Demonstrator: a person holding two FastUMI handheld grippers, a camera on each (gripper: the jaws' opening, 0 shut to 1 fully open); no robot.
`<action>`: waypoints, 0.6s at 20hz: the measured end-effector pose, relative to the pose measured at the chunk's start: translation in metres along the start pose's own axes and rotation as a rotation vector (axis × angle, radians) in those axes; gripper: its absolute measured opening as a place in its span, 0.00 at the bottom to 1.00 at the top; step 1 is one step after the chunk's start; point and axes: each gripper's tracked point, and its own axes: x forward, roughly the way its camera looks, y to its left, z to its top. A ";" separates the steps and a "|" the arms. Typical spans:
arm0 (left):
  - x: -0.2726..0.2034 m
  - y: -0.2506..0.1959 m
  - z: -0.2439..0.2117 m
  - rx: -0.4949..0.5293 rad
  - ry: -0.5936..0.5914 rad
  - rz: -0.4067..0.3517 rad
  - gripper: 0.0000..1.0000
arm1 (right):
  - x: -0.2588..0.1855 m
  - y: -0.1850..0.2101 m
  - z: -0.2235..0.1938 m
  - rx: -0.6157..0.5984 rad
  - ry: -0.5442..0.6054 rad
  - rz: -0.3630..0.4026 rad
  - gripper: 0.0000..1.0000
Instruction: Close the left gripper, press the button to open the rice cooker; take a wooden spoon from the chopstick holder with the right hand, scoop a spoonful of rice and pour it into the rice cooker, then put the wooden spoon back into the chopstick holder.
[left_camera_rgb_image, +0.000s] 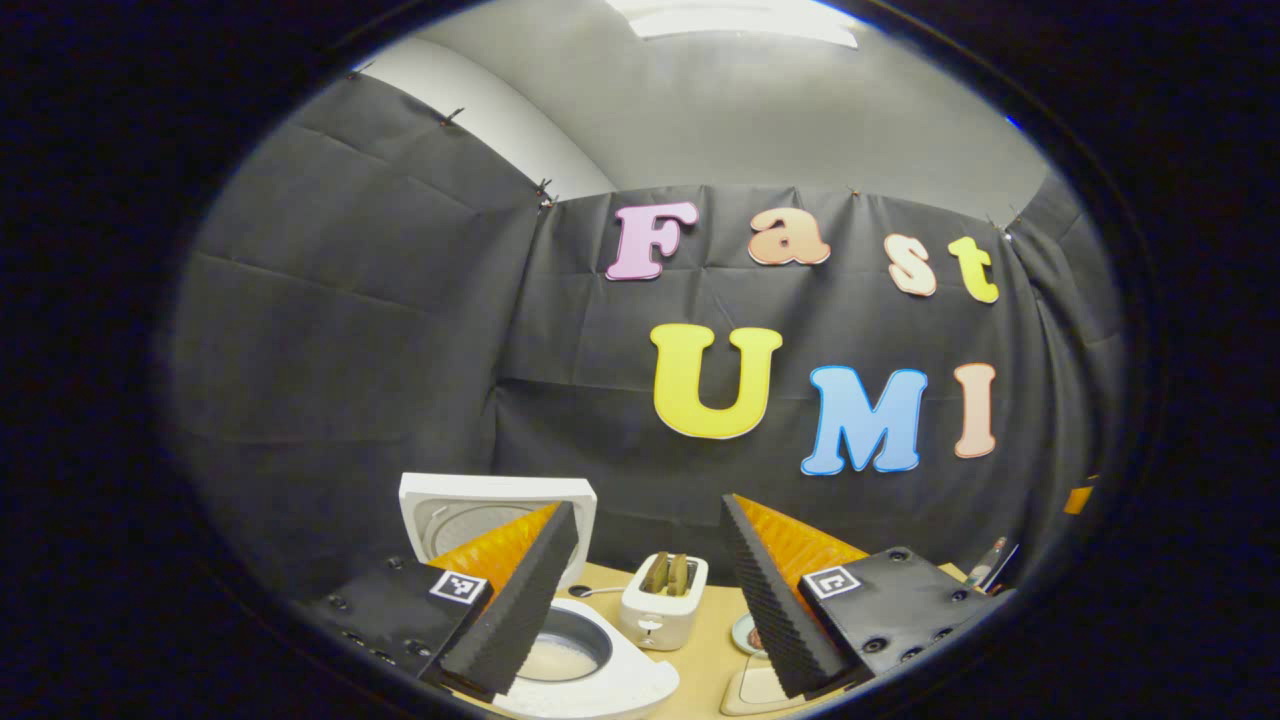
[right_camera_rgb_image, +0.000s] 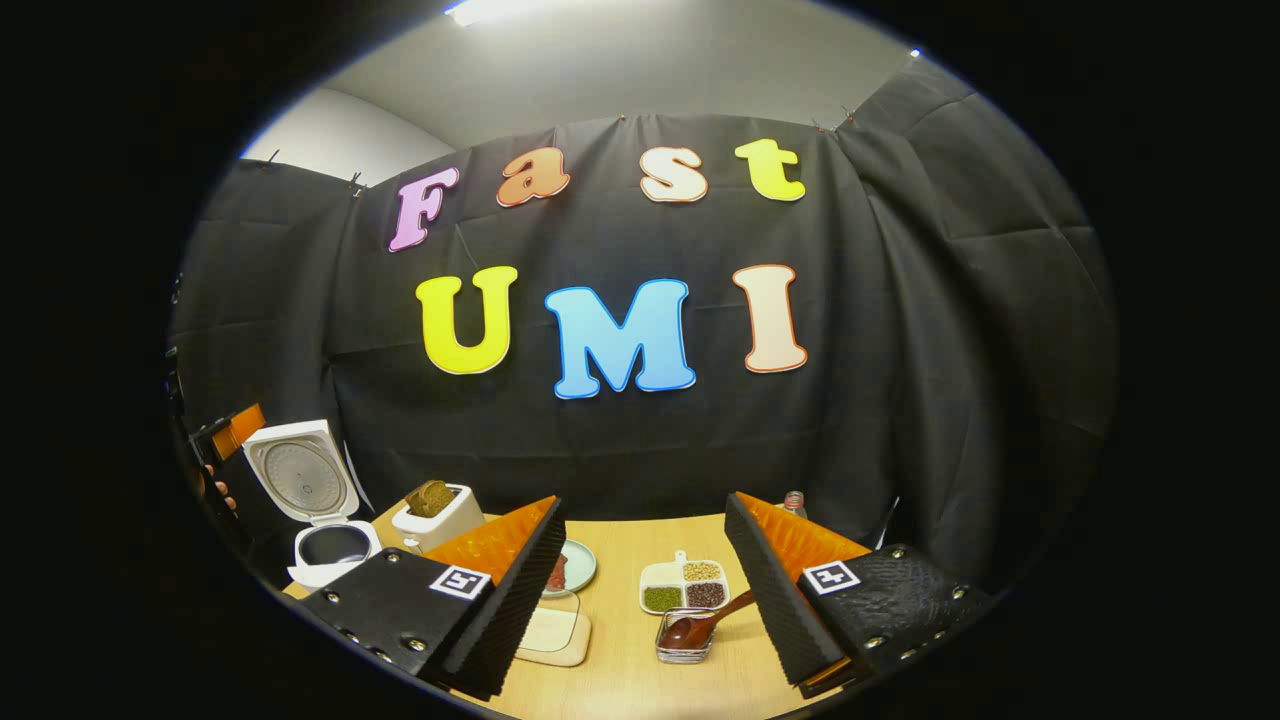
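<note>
both claws, left claw (left_camera_rgb_image: 650, 590) and right claw (right_camera_rgb_image: 640, 585), spread empty above the wooden table (right_camera_rgb_image: 620, 540) before black cloth.

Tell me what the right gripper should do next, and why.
Probably ease the right gripper down to the spoon handle and close on it. The cooker lid already stands open, the spoon rests in the holder, and the jaws are open with nothing between them.
</note>
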 end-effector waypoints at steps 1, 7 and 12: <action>-0.003 -0.007 0.002 0.000 -0.004 -0.007 1.00 | 0.001 -0.004 -0.004 0.007 0.007 0.002 0.98; -0.021 -0.055 -0.013 0.021 0.001 -0.082 1.00 | 0.018 -0.047 -0.051 0.050 0.110 -0.040 0.98; -0.034 -0.089 -0.029 0.030 0.030 -0.135 0.99 | 0.038 -0.075 -0.092 0.088 0.190 -0.085 0.95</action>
